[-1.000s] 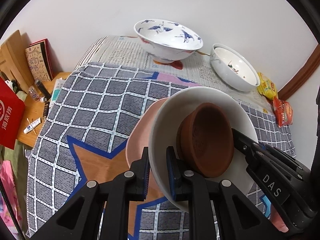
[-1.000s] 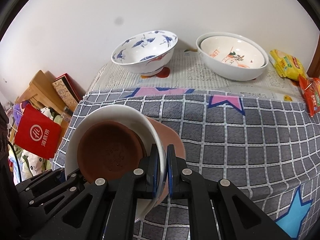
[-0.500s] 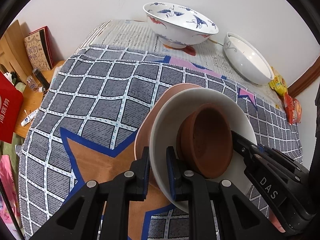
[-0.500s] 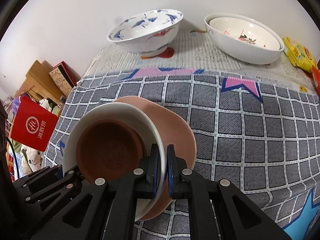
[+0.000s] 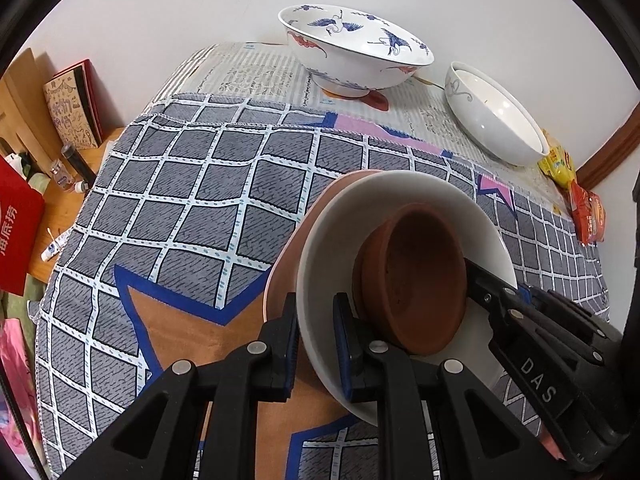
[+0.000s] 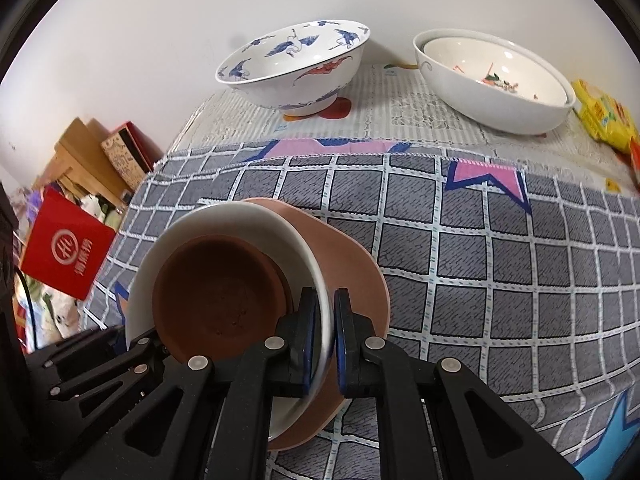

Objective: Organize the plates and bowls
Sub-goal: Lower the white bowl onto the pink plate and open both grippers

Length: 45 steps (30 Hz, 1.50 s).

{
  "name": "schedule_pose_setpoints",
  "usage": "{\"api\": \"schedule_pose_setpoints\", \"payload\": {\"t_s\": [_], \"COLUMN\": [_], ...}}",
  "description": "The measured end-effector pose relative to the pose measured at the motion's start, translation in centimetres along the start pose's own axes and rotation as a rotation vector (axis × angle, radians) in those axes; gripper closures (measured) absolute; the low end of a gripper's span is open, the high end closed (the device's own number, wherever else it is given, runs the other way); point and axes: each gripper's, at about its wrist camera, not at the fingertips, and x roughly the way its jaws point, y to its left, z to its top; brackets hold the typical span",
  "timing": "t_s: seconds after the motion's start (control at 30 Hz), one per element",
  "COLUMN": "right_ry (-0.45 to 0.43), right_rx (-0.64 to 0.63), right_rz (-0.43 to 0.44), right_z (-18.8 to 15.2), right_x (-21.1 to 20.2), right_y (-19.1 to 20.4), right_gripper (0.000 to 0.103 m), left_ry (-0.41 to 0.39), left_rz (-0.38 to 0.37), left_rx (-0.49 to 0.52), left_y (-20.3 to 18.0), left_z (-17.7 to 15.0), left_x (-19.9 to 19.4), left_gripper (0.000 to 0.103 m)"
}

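Checked cloth [image 6: 500, 264], newspaper [image 6: 400, 112], red bag [image 6: 66, 250], snack packets [image 6: 604, 120].

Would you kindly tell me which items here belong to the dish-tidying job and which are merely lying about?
Job: white ceramic plate clamped by both grippers (left, right); terracotta saucer; pink plate; crane-patterned bowl; nested white bowls.
Lying about: yellow snack packets; red paper bag; patterned notebook.

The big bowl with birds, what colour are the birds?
Blue birds on the white crane-pattern bowl, clearest in the right wrist view.
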Motion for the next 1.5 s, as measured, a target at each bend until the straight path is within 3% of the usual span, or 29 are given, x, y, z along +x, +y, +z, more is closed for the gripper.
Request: {"api": "schedule_pose_setpoints", "payload": {"t_s": [0.4, 0.67, 0.77, 0.93, 1.0, 1.1, 1.3, 1.43, 1.5], "right_ry": [-0.009, -0.021, -0.040, -0.095, -0.125, -0.155, -0.223, -0.225, -0.237], "right_rx": [-0.042, -0.069, -0.075, -0.083, -0.068, -0.045, -0.003, 0.022, 0.041], "right_rz": [-0.023, -0.008, -0.016, -0.063, -0.094, -0.138, -0.226, -0.213, -0.250], "right_z": [-0.6, -1.7, -2.5, -4.6, -5.7, -7.4, -10.7, -12.8, -14.0], "right_x": [-1.5, -3.9, -5.4, -9.5, -11.6, -14.6, -20.1, -22.6, -23.6], "right_y": [0.4, 0.5, 0.3, -1.0, -2.0, -3.6, -6.1, -7.4, -8.1], "right_gripper": [0.088, 0.088, 0.082, 0.076, 0.062, 0.053, 0.044, 0.042, 0.042], "left_ry": [0.012, -0.010, -0.029, -0.093, -0.122, -0.174, -0.242, -0.268, -0.285], "left_rz": [0.002, 0.024, 0.036, 0.046, 0.041, 0.029, -0.007, -0.008, 0.003], "left_rx": [0.010, 0.015, 0.026, 0.080, 0.106, 0.140, 0.190, 0.213, 0.226], "left_y": [0.0, -0.3, -0.9, -3.6, -4.9, -7.0, -10.9, -12.7, -13.5], "left_z": [-0.1, -1.2, -2.0, -3.7, -4.5, -6.0, -9.1, -11.0, -12.0], "left_x": [-0.8, -3.4, -5.0, -8.3, -9.5, -11.4, -14.8, -16.4, -17.2], "left_gripper": [0.082, 0.077, 0.075, 0.058, 0.055, 0.044, 0.035, 0.033, 0.029]}}
